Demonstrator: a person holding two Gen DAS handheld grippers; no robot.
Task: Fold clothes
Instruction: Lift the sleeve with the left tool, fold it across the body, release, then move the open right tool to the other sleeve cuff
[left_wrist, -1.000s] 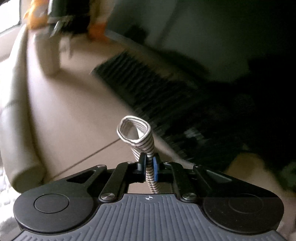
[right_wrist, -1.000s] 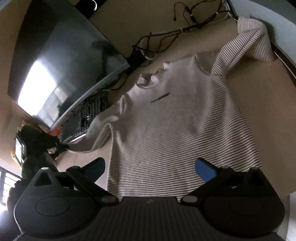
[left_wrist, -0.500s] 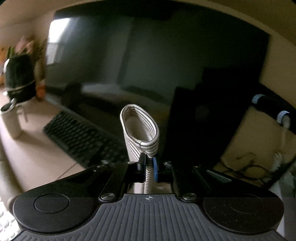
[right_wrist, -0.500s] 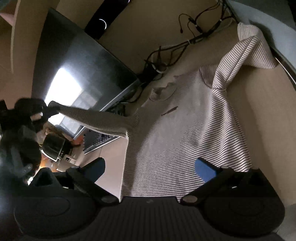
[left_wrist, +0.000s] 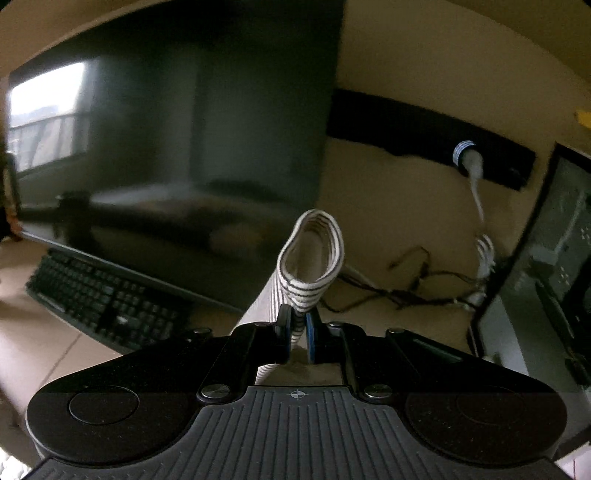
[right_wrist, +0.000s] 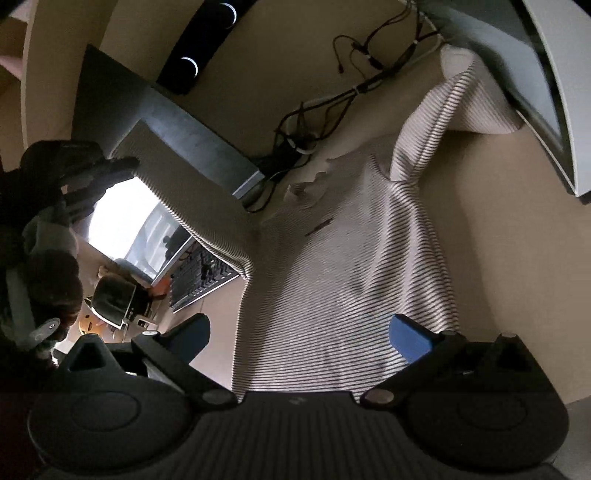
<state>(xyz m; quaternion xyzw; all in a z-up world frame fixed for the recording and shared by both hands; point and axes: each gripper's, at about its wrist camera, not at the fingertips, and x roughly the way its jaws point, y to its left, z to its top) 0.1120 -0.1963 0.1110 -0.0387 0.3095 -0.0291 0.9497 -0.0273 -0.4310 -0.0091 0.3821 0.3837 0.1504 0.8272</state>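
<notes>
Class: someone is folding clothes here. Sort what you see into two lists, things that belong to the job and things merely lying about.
Belonging to the job:
- striped long-sleeved shirt
- its striped sleeve cuff
- left gripper
- right gripper

Lying about:
- black keyboard
- dark flat monitor
- tangled black cables

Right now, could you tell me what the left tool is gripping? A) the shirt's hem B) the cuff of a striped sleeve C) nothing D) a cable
B: the left tool is closed on the striped sleeve cuff, whose open end stands above the fingertips.
</notes>
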